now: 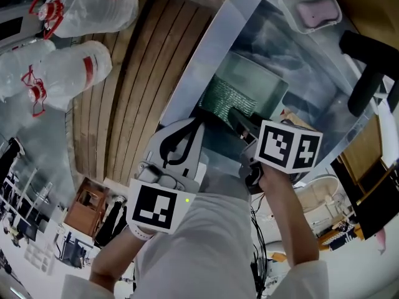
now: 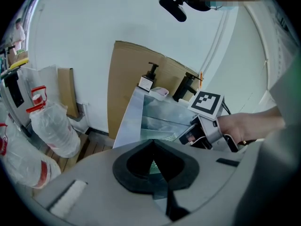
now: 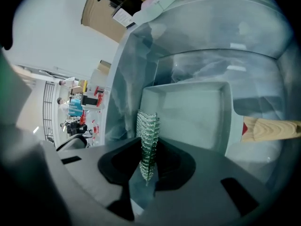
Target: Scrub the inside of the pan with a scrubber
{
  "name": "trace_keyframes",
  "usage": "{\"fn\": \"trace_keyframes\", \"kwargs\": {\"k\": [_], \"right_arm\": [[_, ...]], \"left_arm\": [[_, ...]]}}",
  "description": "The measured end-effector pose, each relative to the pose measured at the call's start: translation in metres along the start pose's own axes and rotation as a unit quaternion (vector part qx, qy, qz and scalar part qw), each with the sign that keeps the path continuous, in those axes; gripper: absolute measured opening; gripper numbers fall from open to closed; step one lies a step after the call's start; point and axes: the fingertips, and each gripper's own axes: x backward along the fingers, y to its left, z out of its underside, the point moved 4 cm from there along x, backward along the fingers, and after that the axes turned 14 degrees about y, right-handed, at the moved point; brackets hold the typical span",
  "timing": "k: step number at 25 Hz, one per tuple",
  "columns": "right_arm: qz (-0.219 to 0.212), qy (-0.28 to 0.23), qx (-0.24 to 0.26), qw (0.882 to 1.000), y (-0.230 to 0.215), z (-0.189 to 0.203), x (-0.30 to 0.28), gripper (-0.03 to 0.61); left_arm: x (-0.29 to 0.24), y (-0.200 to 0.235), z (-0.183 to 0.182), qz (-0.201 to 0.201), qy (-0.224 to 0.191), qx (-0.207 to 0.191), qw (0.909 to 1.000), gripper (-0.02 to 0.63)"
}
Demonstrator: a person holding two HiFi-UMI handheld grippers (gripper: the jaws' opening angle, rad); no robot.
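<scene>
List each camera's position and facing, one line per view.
Head view: on the person's head, looking steeply down into the sink at the pan; left gripper and right gripper show.
Left gripper view: on the left gripper, facing along the sink toward the wall; its nearly closed jaws and the person's right hand show.
Right gripper view: on the right gripper, facing into the pan; its jaws clamp the scrubber.
Shared: head and right gripper views both show pan and scrubber.
</scene>
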Motion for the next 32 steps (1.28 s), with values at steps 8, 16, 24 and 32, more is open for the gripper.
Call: {"fn": "trace_keyframes", "kwargs": {"k": [8, 16, 24, 32], "right_arm": [[-0.008, 0.017, -0.013, 1.0, -0.026, -0.002, -0.014, 0.072], [0.009, 0.022, -0.047, 0.999, -0.046, 0.001, -0.012, 0.072], [0.036, 0.025, -0.067, 0.997, -0.07, 0.011, 0.006, 0.072], [0.1, 0.023, -0.094, 0.99, -0.1, 0.028, 0.032, 0.074]], "left_arm": [[-0.003, -0.004, 0.008, -0.001, 0.005, 0.002, 1.0, 0.003], [-0.006, -0.013, 0.007, -0.001, 0.005, 0.0, 1.0, 0.005], [-0.008, -0.018, 0.009, 0.0, 0.007, -0.002, 1.0, 0.004], [-0.007, -0.018, 0.01, 0.001, 0.006, -0.006, 1.0, 0.003]]}}
